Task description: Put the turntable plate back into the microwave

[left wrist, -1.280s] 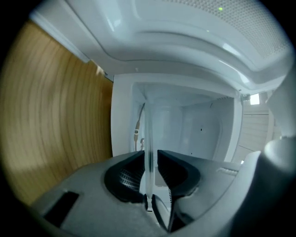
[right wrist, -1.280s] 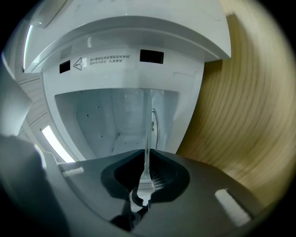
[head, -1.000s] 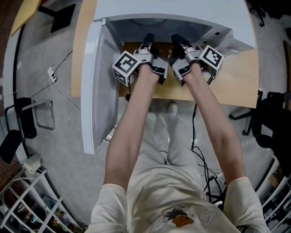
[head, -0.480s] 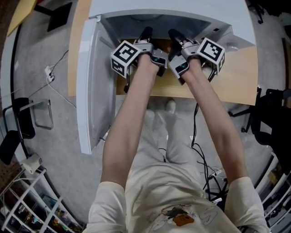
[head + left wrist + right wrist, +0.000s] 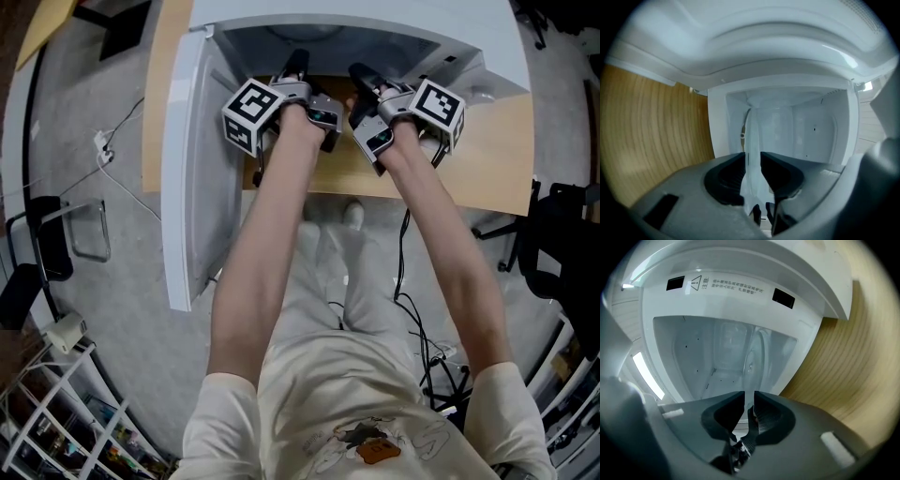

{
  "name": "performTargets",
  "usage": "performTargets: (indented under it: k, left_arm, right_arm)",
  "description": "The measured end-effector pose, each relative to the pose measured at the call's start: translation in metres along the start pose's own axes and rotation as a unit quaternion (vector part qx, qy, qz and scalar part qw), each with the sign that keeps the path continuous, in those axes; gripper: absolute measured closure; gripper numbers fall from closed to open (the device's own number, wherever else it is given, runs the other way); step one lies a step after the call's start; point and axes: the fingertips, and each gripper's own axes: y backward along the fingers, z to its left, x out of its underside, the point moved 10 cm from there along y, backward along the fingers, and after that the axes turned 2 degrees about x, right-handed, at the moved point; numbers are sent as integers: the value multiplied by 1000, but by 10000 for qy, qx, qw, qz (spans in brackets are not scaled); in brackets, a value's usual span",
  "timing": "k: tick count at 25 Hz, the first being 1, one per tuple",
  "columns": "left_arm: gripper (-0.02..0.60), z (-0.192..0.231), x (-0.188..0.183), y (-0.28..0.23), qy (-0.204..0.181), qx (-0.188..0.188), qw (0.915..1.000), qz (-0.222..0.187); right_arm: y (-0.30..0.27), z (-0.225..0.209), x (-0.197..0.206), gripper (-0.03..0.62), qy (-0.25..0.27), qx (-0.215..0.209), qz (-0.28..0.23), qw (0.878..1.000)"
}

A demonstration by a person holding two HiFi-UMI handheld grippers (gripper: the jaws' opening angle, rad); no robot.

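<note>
The microwave (image 5: 375, 21) stands on a wooden table with its door (image 5: 192, 169) swung open to the left. Both grippers reach level into its white cavity (image 5: 811, 131). The clear glass turntable plate (image 5: 752, 136) shows edge-on between the jaws in each gripper view. My left gripper (image 5: 752, 159) has the plate's rim in its gap; its jaws are opening and its pads look just off the glass. My right gripper (image 5: 749, 401) is closing on the plate (image 5: 754, 352), pads against its rim. In the head view, the left gripper (image 5: 298, 64) and right gripper (image 5: 361, 73) hide the plate.
The wooden table (image 5: 487, 159) runs under and to the right of the microwave. On the grey floor lie cables (image 5: 112, 155). A black chair (image 5: 47, 244) stands at left and another (image 5: 562, 244) at right. A wire rack (image 5: 56, 412) is at bottom left.
Both grippers stay in the microwave's mouth, side by side. The head view has shifted slightly; nothing else visibly moves.
</note>
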Motion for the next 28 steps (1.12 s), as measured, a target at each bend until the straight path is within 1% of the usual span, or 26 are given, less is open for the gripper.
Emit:
performTargets:
  k: [1, 3, 8, 12, 14, 17, 22, 28]
  left_arm:
    - [481, -1, 2, 1, 0, -14, 10000, 14]
    - [463, -2, 5, 3, 36, -18, 10000, 30]
    - [466, -3, 5, 2, 66, -97, 9999, -17]
    - [466, -9, 8, -2, -110, -297, 9989, 337]
    - [466, -12, 9, 2, -127, -352, 9985, 402]
    - [465, -12, 9, 9, -106, -389, 9988, 291]
    - [466, -8, 4, 6, 24, -361, 9993, 113]
    - [476, -15, 0, 2, -51, -314, 9994, 168]
  right_arm:
    - [0, 0, 0, 525, 3, -5, 15, 10000]
    - [-2, 1, 1, 525, -11, -18, 45, 10000]
    - [-3, 2, 3, 525, -9, -39, 85, 10000]
    - [-1, -2, 2, 526, -86, 3, 12, 10000]
    - [-1, -4, 2, 526, -125, 14, 6, 9999]
    - [-1, -4, 2, 525, -148, 27, 2, 9999]
    - [1, -4, 2, 526, -173, 8, -17, 9998]
    - [3, -6, 2, 526, -180, 66, -27, 9998]
